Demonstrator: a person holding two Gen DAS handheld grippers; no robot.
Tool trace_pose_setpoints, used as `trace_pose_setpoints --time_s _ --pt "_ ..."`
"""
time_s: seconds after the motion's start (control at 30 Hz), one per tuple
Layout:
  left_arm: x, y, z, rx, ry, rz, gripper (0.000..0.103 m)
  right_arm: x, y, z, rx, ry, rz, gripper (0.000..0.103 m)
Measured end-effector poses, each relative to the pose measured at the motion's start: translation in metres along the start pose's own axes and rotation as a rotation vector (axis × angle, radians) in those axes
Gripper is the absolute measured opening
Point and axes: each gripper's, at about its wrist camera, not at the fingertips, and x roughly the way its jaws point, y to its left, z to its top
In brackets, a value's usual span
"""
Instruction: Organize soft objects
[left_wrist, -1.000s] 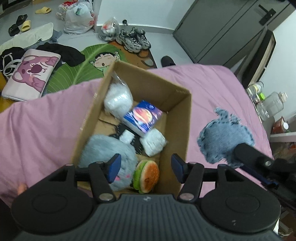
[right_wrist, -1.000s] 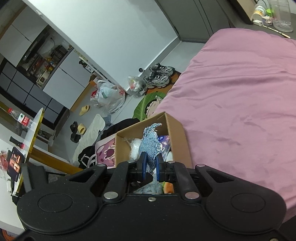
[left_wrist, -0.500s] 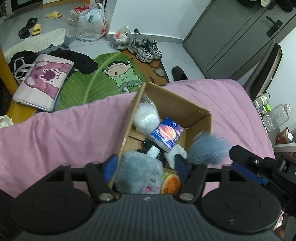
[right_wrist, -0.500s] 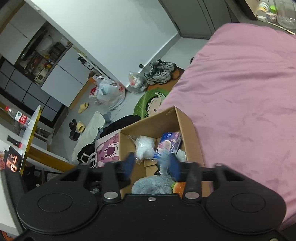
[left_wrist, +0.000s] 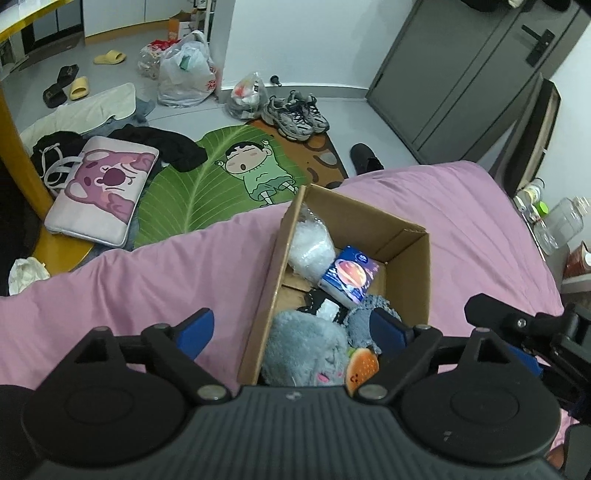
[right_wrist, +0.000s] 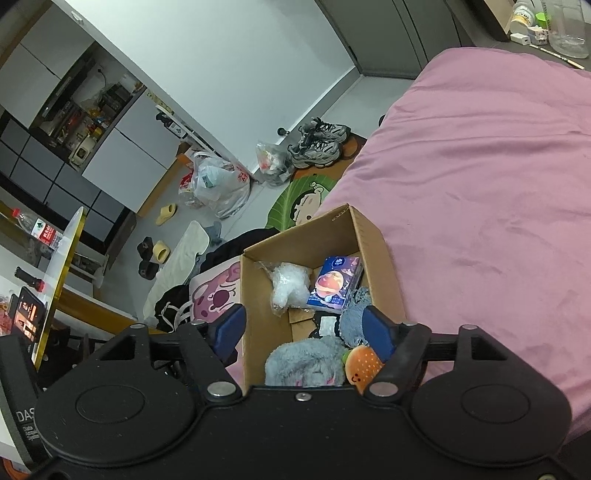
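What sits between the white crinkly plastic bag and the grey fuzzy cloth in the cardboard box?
The blue tissue pack with a planet print lies between the white crinkly plastic bag and the grey fuzzy cloth; the right wrist view shows it best.

Sneakers (left_wrist: 295, 115) beside leaf rug (left_wrist: 207, 192)

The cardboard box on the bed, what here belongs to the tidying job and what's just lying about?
Job: cardboard box; grey plush; burger toy; blue shaggy cloth; tissue pack; white fluffy bag.

Lying about: sneakers; slippers; plastic bags; pink cushion.
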Motion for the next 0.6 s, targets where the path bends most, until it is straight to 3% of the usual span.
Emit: trace_pose_setpoints --time_s 0.4,0.6 --pt "-0.029 -0.015 -0.016 0.067 -0.011 0.023 0.101 -0.027 -0.006 -0.010 -0.016 -0.015 0.016 0.103" --pt "-0.047 -0.020 -0.027 0.105 -0.032 0.025 0.102 -0.046 -0.008 -0.016 -0.035 -0.029 -0.012 0.103"
